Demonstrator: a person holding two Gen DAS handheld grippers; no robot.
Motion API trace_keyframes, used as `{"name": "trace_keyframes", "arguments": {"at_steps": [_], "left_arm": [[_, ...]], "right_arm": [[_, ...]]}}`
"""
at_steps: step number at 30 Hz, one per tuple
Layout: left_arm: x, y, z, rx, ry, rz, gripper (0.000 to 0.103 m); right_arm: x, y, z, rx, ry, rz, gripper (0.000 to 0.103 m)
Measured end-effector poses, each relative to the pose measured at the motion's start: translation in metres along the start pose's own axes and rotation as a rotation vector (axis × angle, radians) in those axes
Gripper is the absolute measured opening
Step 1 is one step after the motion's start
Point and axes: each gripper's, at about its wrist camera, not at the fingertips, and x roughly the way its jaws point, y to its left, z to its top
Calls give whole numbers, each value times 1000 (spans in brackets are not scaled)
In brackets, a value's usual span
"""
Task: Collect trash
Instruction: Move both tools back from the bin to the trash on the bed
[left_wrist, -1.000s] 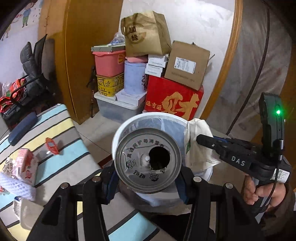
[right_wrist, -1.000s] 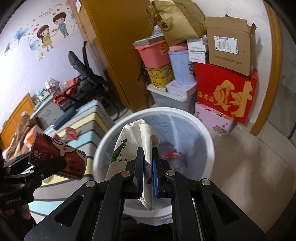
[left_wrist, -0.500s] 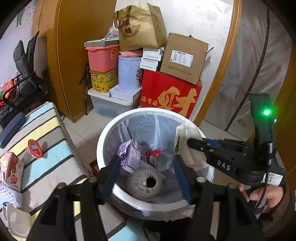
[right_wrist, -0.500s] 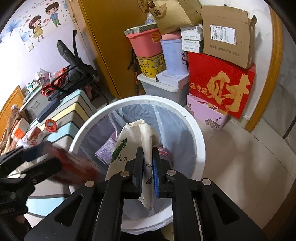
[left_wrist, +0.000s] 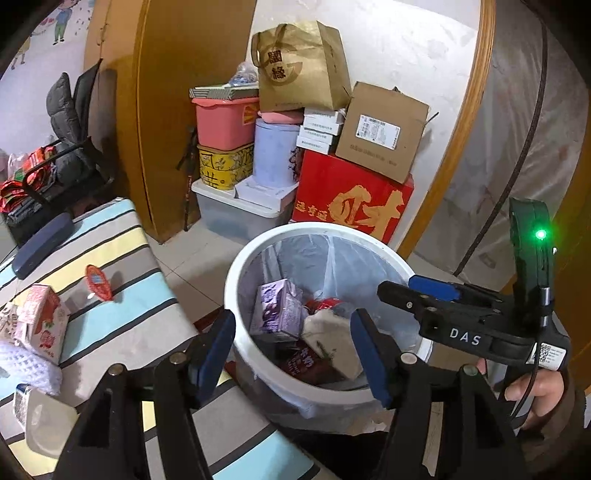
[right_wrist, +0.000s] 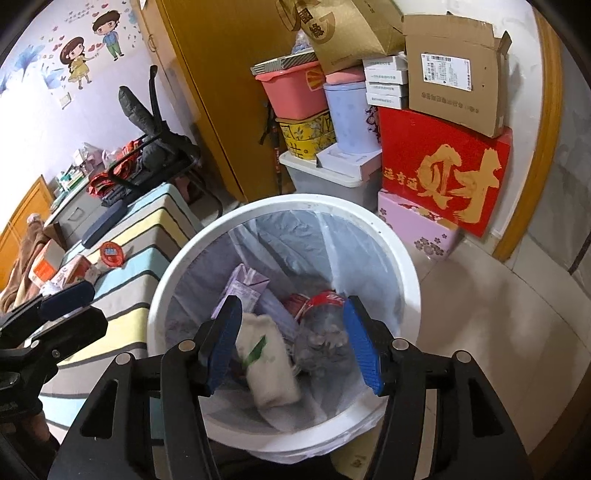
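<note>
Trash bin (right_wrist: 402, 258), white and lined with a clear bag, directly below both grippers, beside the striped worktop (left_wrist: 122, 317).

Nearest, over the near rim of the bin: right gripper (right_wrist: 291, 341), jaws opening and already well apart, nothing pressed between the blue pads (right_wrist: 364, 347). Just beneath the gap, blurred and inside the bin: a white paper bag with a green mark (right_wrist: 267, 358), free of the pads. Left gripper (left_wrist: 293, 352) likewise spread wide above the bin's near edge, empty, touching nothing. In the left wrist view, the right gripper seen from the side over the bin's right rim, held by a hand (left_wrist: 535, 391).

Deeper in the bin: a purple carton (left_wrist: 277, 310) toward the worktop side, a red can (left_wrist: 306, 363) lying low near the front, and a clear bottle with a red label (right_wrist: 325, 328) next to the paper bag.

On the worktop, beside the bin: a small red round lid (left_wrist: 98, 282), a pink-and-white carton (left_wrist: 42, 323), a white knitted cloth (left_wrist: 22, 365) and a white tub (left_wrist: 37, 419) toward the near edge; a dark blue case (left_wrist: 42, 245) at the far end.

Beyond the bin, against the wall: a red box with gold lettering (left_wrist: 351, 206), a brown cardboard box (left_wrist: 380, 131) on top of it, a brown paper bag (left_wrist: 299, 68), a pink tub (left_wrist: 223, 122) and a grey storage box (left_wrist: 229, 214).
</note>
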Motion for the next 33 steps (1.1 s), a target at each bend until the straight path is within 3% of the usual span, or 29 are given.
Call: {"name": "trace_keyframes", "arguments": {"at_steps": [16, 33], "left_arm": [[-53, 46, -27, -74, -69, 114, 67], [-107, 133, -70, -229, -109, 319, 71]], "right_arm": [[-10, 41, -8, -50, -46, 72, 59], [6, 112, -9, -156, -47, 184, 59]]}}
